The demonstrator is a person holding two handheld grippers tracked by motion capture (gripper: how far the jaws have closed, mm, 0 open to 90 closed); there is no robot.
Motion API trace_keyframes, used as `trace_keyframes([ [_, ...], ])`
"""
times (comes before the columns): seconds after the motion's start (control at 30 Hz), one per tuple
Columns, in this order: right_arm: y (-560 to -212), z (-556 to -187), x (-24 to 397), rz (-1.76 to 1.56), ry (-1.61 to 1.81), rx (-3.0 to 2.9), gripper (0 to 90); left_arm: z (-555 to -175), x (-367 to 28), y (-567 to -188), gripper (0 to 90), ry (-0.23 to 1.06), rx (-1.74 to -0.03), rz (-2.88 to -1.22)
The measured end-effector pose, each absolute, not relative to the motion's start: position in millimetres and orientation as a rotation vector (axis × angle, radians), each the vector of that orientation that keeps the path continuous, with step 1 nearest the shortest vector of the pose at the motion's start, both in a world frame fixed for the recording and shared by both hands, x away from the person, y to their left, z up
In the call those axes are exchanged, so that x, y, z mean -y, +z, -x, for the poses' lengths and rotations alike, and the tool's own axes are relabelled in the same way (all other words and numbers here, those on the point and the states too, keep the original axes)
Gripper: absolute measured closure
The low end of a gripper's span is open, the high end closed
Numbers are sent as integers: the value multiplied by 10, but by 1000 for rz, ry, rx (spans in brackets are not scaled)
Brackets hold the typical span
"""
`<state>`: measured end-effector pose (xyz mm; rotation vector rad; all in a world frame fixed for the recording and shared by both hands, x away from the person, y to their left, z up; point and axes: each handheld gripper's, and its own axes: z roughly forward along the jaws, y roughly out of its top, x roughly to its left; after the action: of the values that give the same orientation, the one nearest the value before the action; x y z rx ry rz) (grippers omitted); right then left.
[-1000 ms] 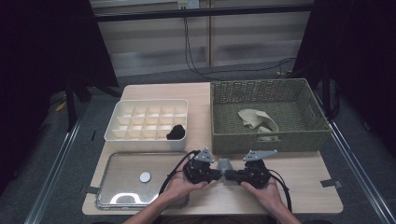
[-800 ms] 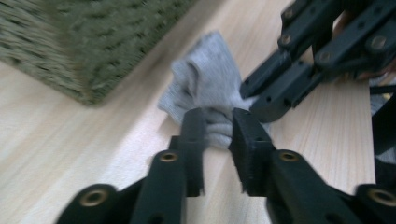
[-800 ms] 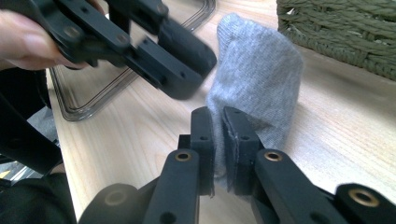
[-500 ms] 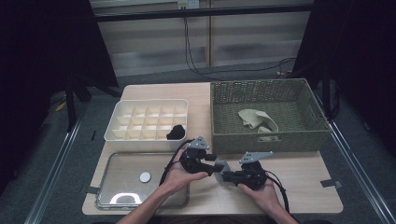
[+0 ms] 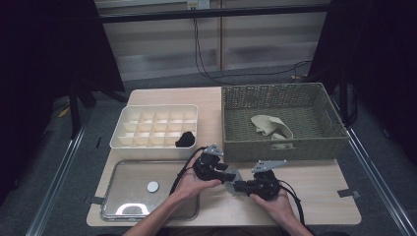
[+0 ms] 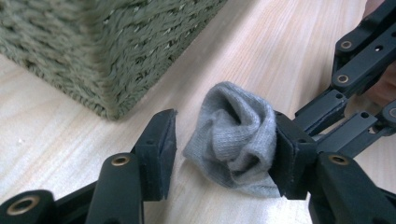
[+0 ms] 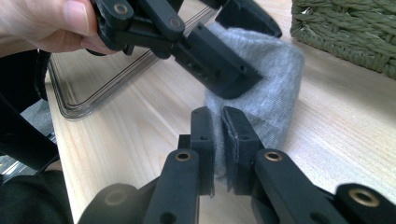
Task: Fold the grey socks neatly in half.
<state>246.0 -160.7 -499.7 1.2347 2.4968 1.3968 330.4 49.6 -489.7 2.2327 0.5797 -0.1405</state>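
the grey sock, bunched into a roll, lies on the tabletop just in front of the woven basket, between the two tools. the right tool has its jaws pinched tight on the sock's edge. the left tool has just been opening: its jaws stand apart around the roll, one pad touching it, the other clear.
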Motion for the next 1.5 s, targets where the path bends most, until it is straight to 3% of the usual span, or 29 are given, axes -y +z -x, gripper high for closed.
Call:
trace_keyframes([
  [0.23, -4980, -2457, 1616, -1218, 1366, -2506, 829, -3284, -532, -4911, 504, -167, -545, -2259],
  [0.73, -4980, -2403, 1583, -1170, 1335, -2503, 824, -3337, -610, -4993, 509, -358, -562, -2238],
  [0.9, -4984, -2415, 1587, -1168, 1342, -2508, 824, -3356, -613, -5012, 580, -432, -546, -2218],
  [1.1, -4987, -2420, 1598, -1165, 1359, -2508, 821, -3282, -606, -4962, 683, -368, -513, -2235],
  [1.5, -4953, -2439, 1728, -1215, 1420, -2469, 688, -3304, -717, -4830, 698, -289, -539, -2213],
])
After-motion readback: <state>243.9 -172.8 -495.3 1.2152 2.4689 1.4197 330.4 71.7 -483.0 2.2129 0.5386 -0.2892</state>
